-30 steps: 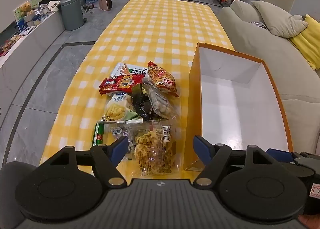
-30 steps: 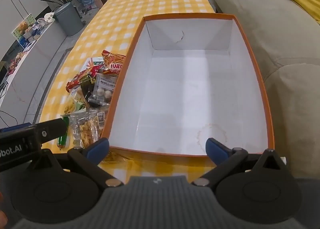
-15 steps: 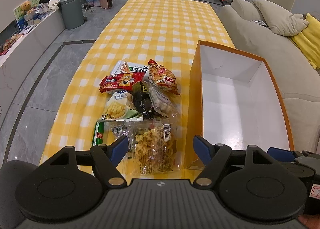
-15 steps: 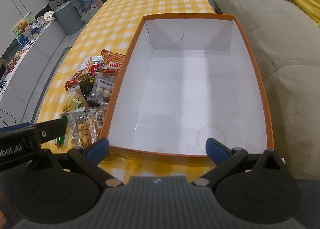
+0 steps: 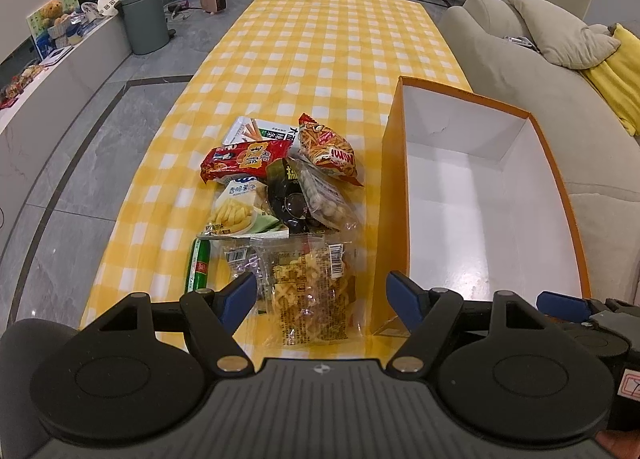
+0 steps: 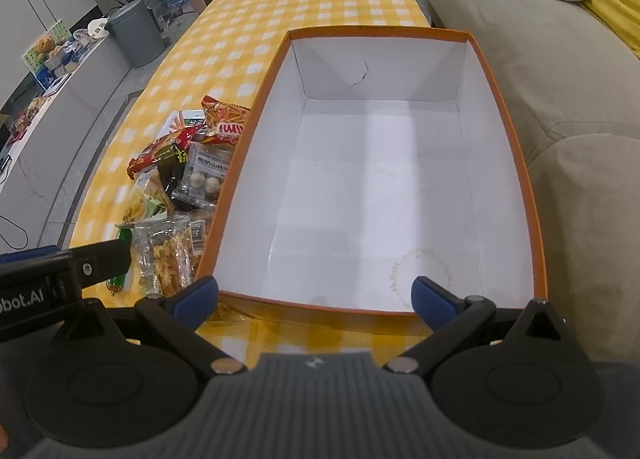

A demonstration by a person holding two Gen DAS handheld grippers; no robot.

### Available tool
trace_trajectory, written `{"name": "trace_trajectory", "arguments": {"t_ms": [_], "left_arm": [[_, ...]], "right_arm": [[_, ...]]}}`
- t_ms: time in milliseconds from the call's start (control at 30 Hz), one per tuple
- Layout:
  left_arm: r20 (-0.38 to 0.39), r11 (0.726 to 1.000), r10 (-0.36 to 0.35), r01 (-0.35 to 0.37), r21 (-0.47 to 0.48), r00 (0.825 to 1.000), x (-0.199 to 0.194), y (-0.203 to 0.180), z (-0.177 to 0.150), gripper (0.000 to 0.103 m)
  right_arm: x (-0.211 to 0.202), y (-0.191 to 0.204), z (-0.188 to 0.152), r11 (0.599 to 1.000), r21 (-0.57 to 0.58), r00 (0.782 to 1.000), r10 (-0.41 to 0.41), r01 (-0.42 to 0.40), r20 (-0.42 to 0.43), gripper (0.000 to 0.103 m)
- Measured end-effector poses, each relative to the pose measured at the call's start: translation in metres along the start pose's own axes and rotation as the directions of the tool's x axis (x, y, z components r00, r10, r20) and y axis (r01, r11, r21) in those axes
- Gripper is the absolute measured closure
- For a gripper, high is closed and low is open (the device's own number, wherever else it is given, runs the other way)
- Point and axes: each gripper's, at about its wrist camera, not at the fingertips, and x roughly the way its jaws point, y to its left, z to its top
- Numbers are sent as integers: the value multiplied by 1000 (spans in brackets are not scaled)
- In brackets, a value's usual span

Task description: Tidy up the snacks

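Note:
A pile of snack packets (image 5: 280, 195) lies on the yellow checked table (image 5: 320, 39), left of an empty orange box with a white inside (image 5: 476, 195). Nearest me is a clear bag of yellow crackers (image 5: 312, 291), with a green sausage stick (image 5: 199, 265) to its left. A red packet (image 5: 244, 159) and an orange Mimi bag (image 5: 328, 151) lie at the far side. My left gripper (image 5: 322, 295) is open and empty just above the cracker bag. My right gripper (image 6: 316, 295) is open and empty at the box's near rim (image 6: 320, 305). The pile also shows in the right wrist view (image 6: 180, 179).
A grey sofa (image 5: 520, 43) with cushions runs along the table's right side. A grey bin (image 5: 145, 19), a plant and a low cabinet stand on the floor to the left. The table stretches far ahead beyond the pile.
Both grippers have shifted slightly; the views have drifted a little. The snacks and box have not moved.

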Motion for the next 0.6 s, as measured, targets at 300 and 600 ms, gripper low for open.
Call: {"name": "trace_trajectory", "arguments": {"t_ms": [300,600], "left_arm": [[1,1000,-5,5,-5,1000,0,-1,0,16],[-7,1000,-6,6,-6,1000,1,0,0,16]], "right_arm": [[0,0,0,1000,4,1000,3,-3,2,3],[1,0,0,1000,-3,1000,6,-6,2,3]]}}
